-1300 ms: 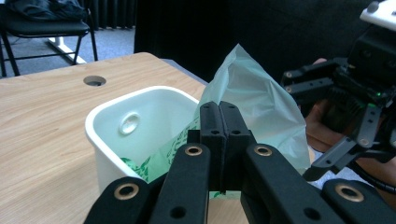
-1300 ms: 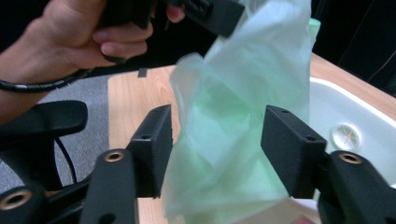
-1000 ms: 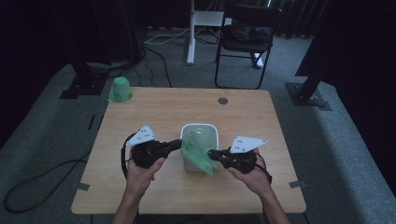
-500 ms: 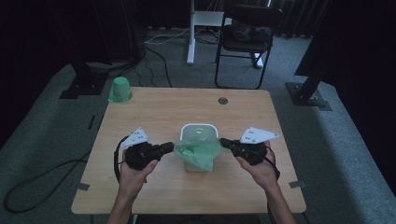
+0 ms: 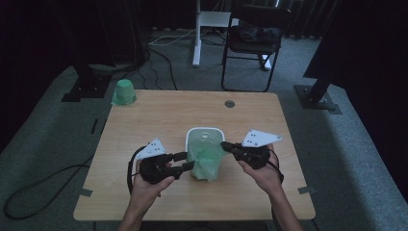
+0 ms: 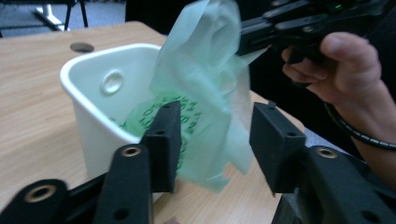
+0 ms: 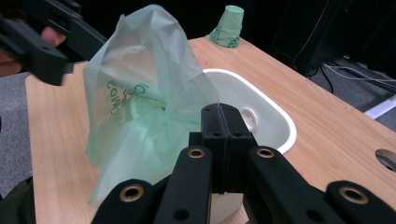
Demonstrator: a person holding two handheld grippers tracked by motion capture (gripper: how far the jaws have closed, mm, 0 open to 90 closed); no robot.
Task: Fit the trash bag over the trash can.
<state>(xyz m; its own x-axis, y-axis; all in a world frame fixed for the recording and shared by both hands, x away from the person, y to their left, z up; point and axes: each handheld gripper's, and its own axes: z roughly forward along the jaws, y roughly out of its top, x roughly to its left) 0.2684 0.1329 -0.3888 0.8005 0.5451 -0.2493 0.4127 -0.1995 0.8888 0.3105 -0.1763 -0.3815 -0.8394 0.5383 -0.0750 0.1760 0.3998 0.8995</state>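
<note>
Wooden table: white bin near centre, green bag draped over its near side. Left gripper and right gripper flank the bag. Green roll at far left corner.

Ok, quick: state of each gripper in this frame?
Left gripper: open, jaws either side of the thin green plastic bag, not clamping it.
Right gripper: shut on the bag's edge above the small white plastic bin.

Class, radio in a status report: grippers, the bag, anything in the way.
Right gripper shut on green bag. Left gripper open at bag's near side. Bag draped over white bin rim, not spread. Nothing in the way.
</note>
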